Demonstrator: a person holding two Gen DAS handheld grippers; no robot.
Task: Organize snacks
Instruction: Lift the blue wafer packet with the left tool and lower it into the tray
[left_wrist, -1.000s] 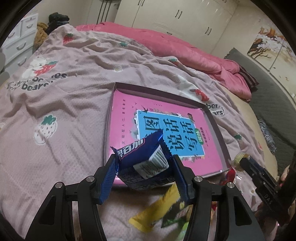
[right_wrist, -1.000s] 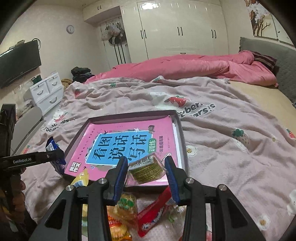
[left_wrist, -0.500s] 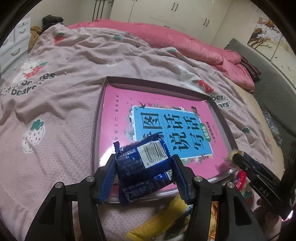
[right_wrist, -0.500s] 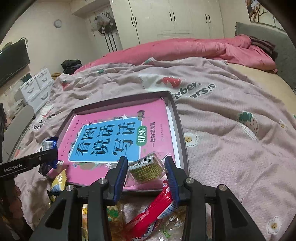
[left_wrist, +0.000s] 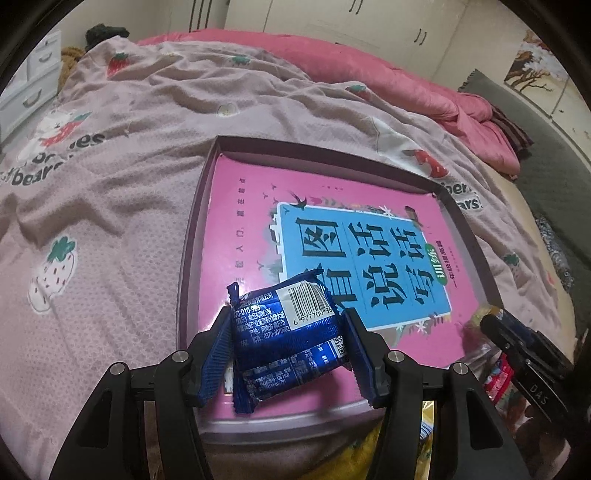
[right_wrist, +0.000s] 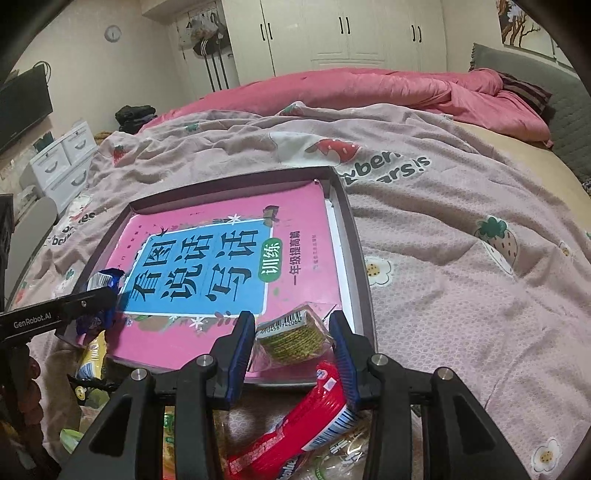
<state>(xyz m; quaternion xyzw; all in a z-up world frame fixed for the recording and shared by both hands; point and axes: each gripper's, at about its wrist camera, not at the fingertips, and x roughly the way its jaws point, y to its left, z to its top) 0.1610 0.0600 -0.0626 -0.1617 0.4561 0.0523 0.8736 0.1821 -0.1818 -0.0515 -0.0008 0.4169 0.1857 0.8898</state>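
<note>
Below R gripper (right_wrist: 291, 341), red pkt (right_wrist: 295, 432), yellow pkt (right_wrist: 90, 356)

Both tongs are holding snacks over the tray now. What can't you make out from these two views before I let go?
- Blue packet, left view: its front faces away.
- Clear cracker pack, right view: whether it touches the book; the pack hides the contact.
- Snack pile, right view: cut off by the bottom edge and the right tongs.
- Left tongs: same doubt about contact.
</note>
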